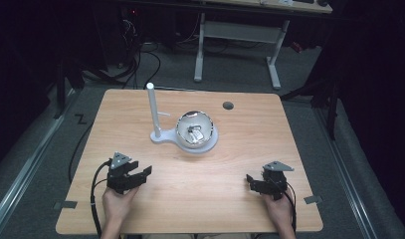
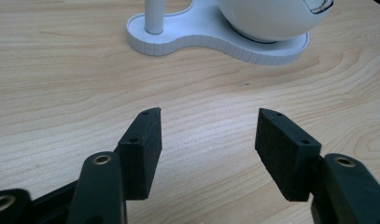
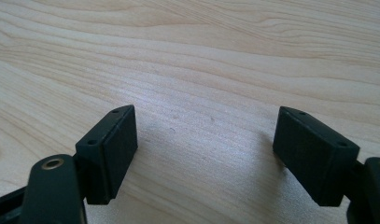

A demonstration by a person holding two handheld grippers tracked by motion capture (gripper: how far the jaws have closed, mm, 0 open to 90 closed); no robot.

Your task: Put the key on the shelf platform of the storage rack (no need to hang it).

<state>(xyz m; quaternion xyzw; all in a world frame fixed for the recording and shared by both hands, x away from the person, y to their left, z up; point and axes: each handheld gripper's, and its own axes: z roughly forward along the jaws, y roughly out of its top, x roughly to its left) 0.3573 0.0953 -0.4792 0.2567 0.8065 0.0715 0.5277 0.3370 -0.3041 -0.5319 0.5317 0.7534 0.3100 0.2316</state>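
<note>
Now both tongs, left (image 1: 142, 174) and right (image 1: 251, 180), are held wide open and empty; the bowl (image 1: 194, 128) on the white stand (image 1: 162, 136) mid-tabletop (image 1: 200, 189) should be reached slowly

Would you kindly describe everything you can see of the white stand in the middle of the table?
The white stand looks like plastic: a flat, ribbed-edged base shaped like two joined rounds. From the smaller round a slim upright post rises, with a short peg sticking out sideways. On the larger round sits a white bowl with a shiny inside that holds a small object too unclear to name. The stand rests flat on the wooden table, beyond both claws and apart from them.
</note>
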